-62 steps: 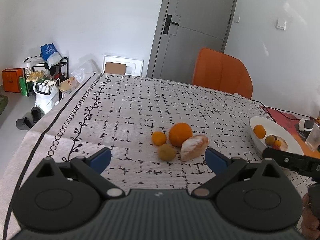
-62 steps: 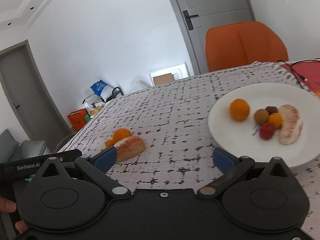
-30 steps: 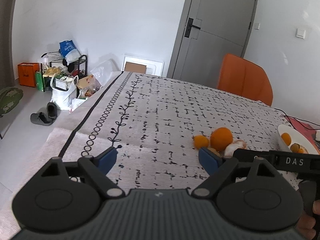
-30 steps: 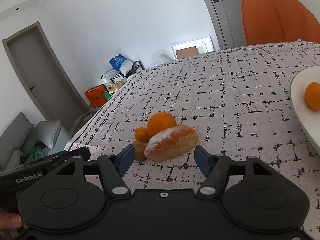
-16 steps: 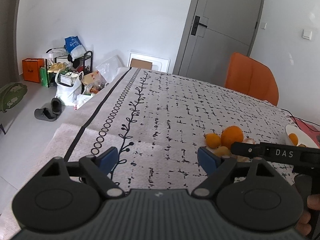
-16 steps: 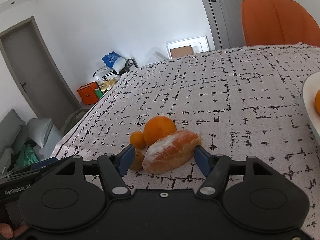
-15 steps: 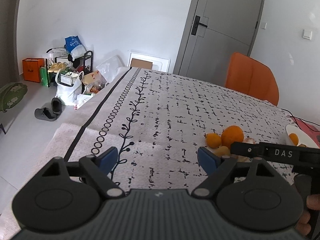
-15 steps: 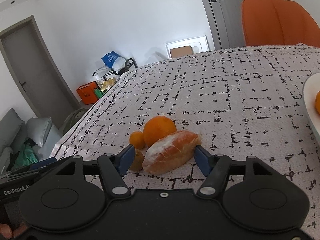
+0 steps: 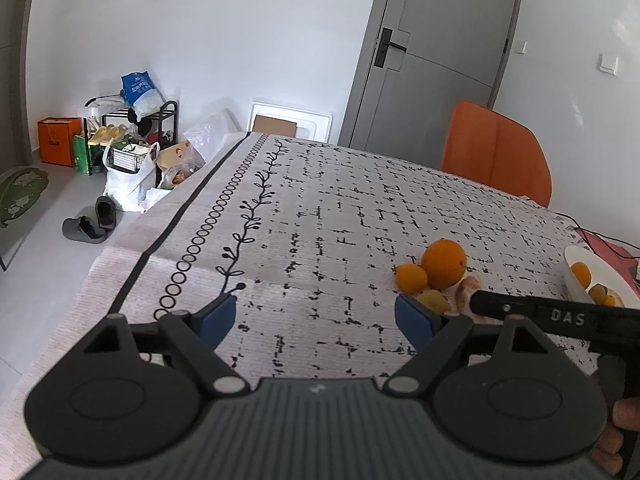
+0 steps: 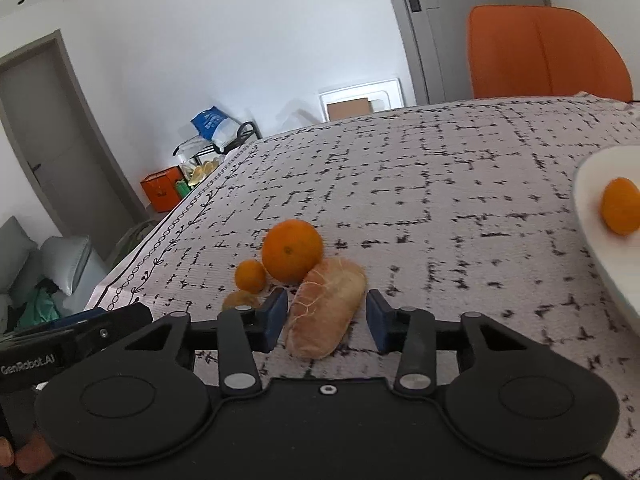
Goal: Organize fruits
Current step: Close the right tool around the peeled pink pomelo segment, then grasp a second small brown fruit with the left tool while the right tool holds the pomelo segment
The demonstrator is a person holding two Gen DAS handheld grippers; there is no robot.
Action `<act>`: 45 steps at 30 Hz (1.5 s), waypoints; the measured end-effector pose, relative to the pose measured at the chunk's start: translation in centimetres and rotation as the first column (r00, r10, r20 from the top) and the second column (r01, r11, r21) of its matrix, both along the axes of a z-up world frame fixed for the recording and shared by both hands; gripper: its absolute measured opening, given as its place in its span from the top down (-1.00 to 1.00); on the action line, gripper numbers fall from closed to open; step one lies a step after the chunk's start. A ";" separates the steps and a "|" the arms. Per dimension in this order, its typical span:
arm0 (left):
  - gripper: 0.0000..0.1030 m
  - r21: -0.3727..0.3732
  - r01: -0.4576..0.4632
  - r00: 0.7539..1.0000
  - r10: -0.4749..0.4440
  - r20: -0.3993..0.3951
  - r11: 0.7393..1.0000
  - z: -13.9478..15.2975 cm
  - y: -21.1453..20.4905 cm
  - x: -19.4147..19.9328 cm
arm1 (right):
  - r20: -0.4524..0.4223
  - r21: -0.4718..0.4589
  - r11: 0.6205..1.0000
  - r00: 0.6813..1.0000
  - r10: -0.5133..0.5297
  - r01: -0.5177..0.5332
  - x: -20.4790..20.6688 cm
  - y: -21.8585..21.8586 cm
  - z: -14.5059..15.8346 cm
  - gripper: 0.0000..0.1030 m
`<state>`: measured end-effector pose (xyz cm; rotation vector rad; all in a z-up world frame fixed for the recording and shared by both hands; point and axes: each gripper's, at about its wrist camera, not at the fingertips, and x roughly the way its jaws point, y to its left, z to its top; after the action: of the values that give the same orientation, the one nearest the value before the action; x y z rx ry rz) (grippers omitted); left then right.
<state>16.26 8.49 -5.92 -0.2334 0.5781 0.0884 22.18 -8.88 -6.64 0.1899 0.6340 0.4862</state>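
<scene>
A peeled pomelo segment (image 10: 326, 308) lies on the patterned tablecloth between the jaws of my right gripper (image 10: 326, 320). Those jaws are closing; a slim gap still shows at the right pad. Behind the segment sit a large orange (image 10: 292, 250), a small orange (image 10: 250, 276) and a brownish fruit (image 10: 240, 300). The left wrist view shows the same cluster, with the large orange (image 9: 444, 264) at its far right. My left gripper (image 9: 316, 316) hangs open over bare cloth to the left of the fruits, with nothing between its fingers.
A white plate (image 10: 588, 208) with an orange (image 10: 620, 206) and other fruit stands right of the cluster. An orange chair (image 9: 496, 152) is at the table's far side. The table's left edge (image 9: 132, 248) drops to the floor. Cables (image 9: 608, 244) lie beyond the plate.
The right gripper's jaws have narrowed around the pomelo segment, which now sits deeper between them. The left gripper has stayed in place and open.
</scene>
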 end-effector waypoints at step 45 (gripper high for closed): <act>-0.13 -0.003 0.136 0.991 -0.136 -0.010 0.991 -0.6 -6.1 3.7 | 0.062 0.042 0.998 0.996 -0.057 0.054 -1.4 -5.5 1.7 0.39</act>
<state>19.97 2.42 -6.51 -0.1950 0.6026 -0.0431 20.73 -14.41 -4.90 0.2289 0.5558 0.4502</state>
